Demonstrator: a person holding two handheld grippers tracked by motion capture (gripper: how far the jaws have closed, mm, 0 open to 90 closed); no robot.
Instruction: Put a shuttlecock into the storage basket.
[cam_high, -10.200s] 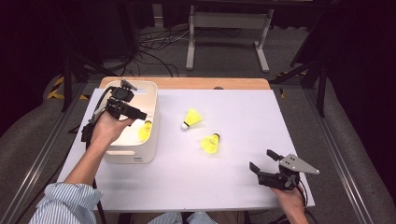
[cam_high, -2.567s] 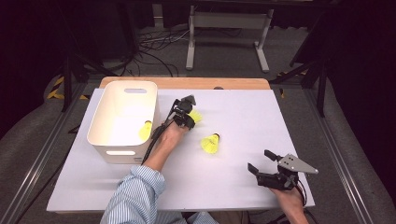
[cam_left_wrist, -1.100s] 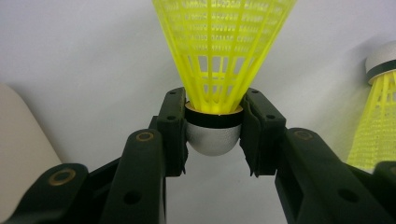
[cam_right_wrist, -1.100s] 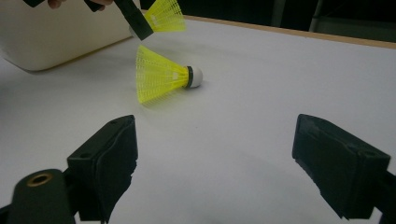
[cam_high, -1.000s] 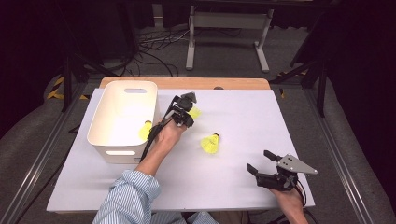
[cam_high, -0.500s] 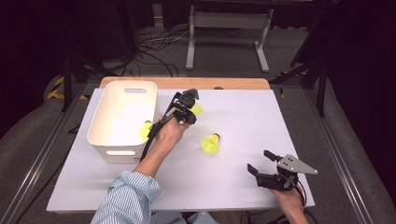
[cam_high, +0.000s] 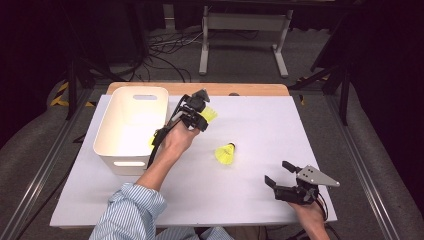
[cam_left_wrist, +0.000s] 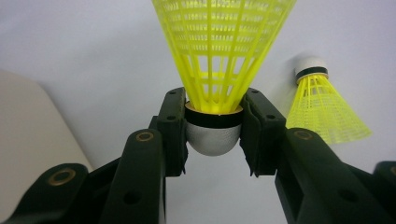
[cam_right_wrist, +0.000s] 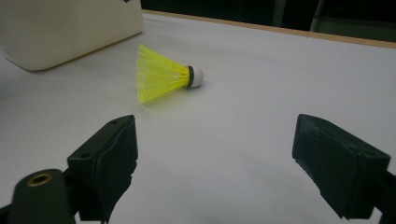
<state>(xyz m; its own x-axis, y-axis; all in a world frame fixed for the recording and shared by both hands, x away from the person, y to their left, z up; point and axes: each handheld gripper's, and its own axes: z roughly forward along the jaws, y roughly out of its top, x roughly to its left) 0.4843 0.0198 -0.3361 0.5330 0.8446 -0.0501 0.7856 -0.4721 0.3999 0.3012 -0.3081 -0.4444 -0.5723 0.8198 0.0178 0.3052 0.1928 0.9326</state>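
Lifting off desk (cam_high: 250, 200) since a second ago: left claw (cam_high: 202, 111) pinching shuttlecock (cam_left_wrist: 219, 70) by cork, bin (cam_high: 131, 131) next; right claw (cam_high: 285, 182) spread, idle near front right corner.

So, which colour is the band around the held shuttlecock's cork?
Black, seen best in the left gripper view on the held shuttlecock.

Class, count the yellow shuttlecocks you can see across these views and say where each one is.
3. One in the left gripper, one lying on the table, one in the white bin, half hidden by the arm; more may be hidden there.
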